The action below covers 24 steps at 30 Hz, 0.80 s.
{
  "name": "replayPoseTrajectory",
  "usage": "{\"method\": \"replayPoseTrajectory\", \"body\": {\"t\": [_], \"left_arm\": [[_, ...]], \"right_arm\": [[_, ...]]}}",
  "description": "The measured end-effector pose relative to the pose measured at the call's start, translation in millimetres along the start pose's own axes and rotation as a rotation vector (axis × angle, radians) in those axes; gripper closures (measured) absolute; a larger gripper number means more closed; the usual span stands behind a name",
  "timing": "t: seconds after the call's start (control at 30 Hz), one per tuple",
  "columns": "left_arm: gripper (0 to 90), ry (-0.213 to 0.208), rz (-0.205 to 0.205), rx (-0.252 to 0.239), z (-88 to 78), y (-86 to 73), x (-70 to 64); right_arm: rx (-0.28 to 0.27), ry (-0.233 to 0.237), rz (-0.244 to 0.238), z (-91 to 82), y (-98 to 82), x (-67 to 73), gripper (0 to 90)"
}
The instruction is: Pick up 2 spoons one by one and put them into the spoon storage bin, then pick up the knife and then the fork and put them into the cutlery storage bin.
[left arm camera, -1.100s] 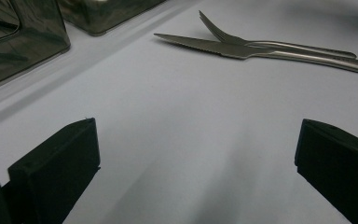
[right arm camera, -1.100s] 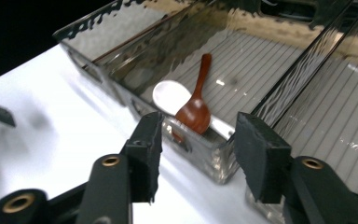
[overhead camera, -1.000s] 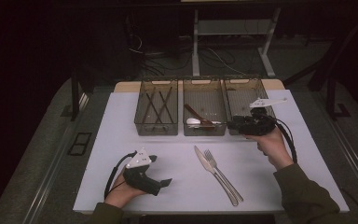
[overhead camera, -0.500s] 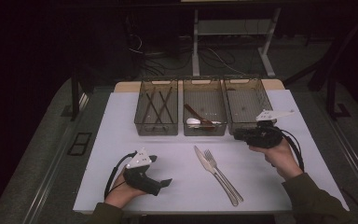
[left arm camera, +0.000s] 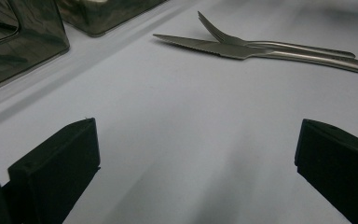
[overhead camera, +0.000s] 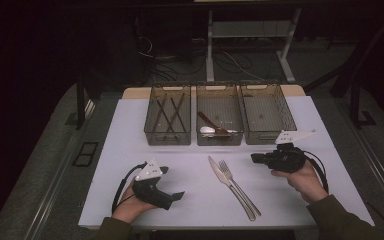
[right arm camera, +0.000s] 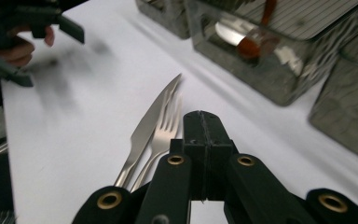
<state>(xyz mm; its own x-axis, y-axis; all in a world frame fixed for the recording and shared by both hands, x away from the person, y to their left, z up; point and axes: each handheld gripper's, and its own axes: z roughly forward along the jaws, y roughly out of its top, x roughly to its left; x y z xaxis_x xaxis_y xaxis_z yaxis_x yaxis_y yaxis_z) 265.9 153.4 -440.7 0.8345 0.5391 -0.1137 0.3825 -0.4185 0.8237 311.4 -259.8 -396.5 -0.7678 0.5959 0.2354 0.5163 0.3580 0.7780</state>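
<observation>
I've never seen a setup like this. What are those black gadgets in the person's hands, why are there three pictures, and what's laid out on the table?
There is no robot: a person holds a hand-held clamp with two black jaws in each hand. The high view looks down from above on the white table. Each of the other two pictures comes from a small camera riding on one clamp, looking along its jaws.

The left gripper rests near the table's front edge with its jaws wide apart, holding nothing. The right gripper has its jaws pressed together, also empty, pointing toward a knife and a fork lying side by side mid-table.

Behind them stand three clear bins: the left bin holds dark sticks, the middle bin spoons, the right bin looks empty.
</observation>
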Motion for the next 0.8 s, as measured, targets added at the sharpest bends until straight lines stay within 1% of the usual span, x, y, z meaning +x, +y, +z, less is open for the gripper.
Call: {"method": "replayPoseTrajectory", "body": {"t": [0.07,0.17,0.3,0.5,0.8], "left_arm": [[0.0,0.0,0.0,0.001,-0.1,0.0,-0.2],[0.0,0.001,0.001,0.001,-0.3,0.2,-0.5],[0.0,0.0,0.001,0.001,0.0,0.1,-0.7],[0.0,0.0,0.003,0.001,0.0,0.3,-0.7],[0.0,0.001,0.001,0.001,0.2,0.2,-0.2]], "right_arm": [[0.008,0.005,-0.009,0.1,-3.0,2.8,89.5],[0.025,0.019,-0.01,-0.3,-7.2,8.1,89.5],[0.047,0.034,-0.032,-0.5,-12.6,15.5,89.5],[0.087,0.052,-0.05,1.4,-22.1,27.4,89.5],[0.16,0.074,-0.092,6.8,-34.3,42.7,89.5]]}}
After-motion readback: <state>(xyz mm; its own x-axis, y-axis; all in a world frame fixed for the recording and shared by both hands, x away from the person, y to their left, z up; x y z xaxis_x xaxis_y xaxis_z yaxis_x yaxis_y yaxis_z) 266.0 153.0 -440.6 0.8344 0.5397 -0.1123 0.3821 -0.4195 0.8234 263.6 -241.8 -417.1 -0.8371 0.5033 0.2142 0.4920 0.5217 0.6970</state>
